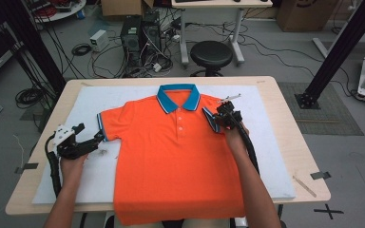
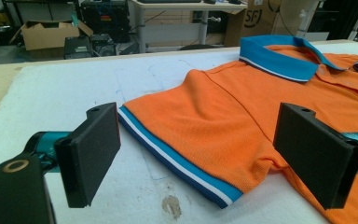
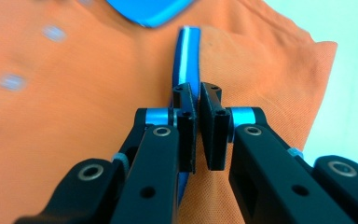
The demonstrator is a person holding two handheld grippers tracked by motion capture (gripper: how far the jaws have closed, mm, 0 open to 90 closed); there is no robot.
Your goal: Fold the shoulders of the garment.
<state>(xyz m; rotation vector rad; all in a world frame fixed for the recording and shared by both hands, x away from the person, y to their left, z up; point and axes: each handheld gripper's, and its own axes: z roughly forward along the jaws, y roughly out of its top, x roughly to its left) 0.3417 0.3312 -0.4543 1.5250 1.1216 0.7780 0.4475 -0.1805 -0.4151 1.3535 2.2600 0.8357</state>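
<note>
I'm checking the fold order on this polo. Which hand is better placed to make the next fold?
Right, probably. The right gripper is shut on the folded-in sleeve's blue cuff over the orange polo shirt. The left gripper is open, its jaws either side of the flat left sleeve, not yet gripping.

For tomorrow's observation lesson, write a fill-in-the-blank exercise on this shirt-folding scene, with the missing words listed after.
1. The polo shirt on the white mat is ____ in colour.
2. Its collar is ____.
3. The right gripper is shut on the folded-in ____.
4. The left gripper has its jaws ____.

Missing words: orange; blue; sleeve; open
</note>
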